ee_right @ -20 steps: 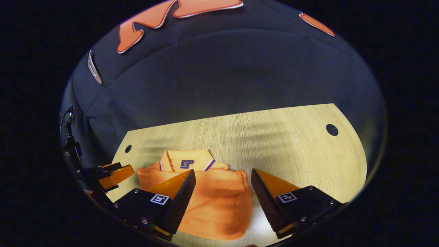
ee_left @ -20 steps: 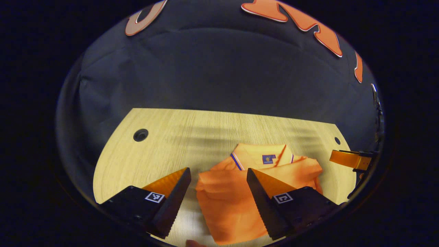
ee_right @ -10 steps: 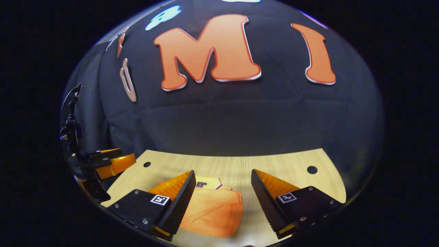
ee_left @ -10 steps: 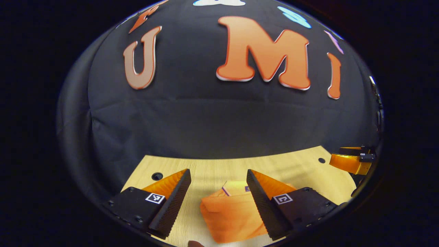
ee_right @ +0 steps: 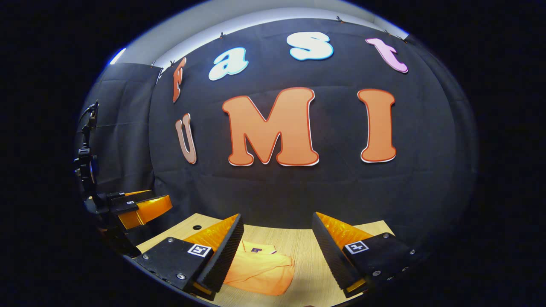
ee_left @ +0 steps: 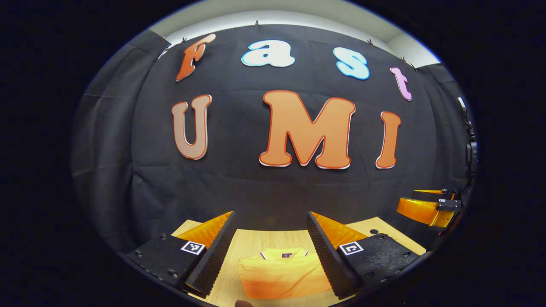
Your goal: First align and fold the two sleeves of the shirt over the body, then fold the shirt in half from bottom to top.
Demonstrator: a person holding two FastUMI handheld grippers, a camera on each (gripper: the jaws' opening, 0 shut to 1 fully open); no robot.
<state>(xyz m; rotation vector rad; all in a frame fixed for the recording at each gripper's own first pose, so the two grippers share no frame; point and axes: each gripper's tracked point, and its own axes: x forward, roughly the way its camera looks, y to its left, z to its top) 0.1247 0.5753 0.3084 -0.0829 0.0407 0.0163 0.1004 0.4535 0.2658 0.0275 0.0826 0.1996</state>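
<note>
1. The biggest change is in the two cameras: one second ago both looked down on the table (ee_left: 251,238), and now both are tilted up and drawn back, so the booth wall takes most of each view. I judge that both hands are pulling away from the work.
2. The shirt (ee_left: 283,277) lies on the table as a compact folded packet, with the collar at the far side. One second ago it was seen closer and larger; the shape of the fold looks the same. In the right gripper view the shirt (ee_right: 260,268) lies flat between and behind the fingers, and nothing touches it.
3. The left gripper (ee_left: 268,251) has its fingers wide apart and empty, as they were one second ago.
4. The right gripper (ee_right: 277,251) also has its fingers wide apart and holds nothing. It shows again at the right edge of the left gripper view, raised above the table.
5. My judgement: the sleeves and the bottom-to-top fold appear done, so the task looks finished or very near to it.
</note>
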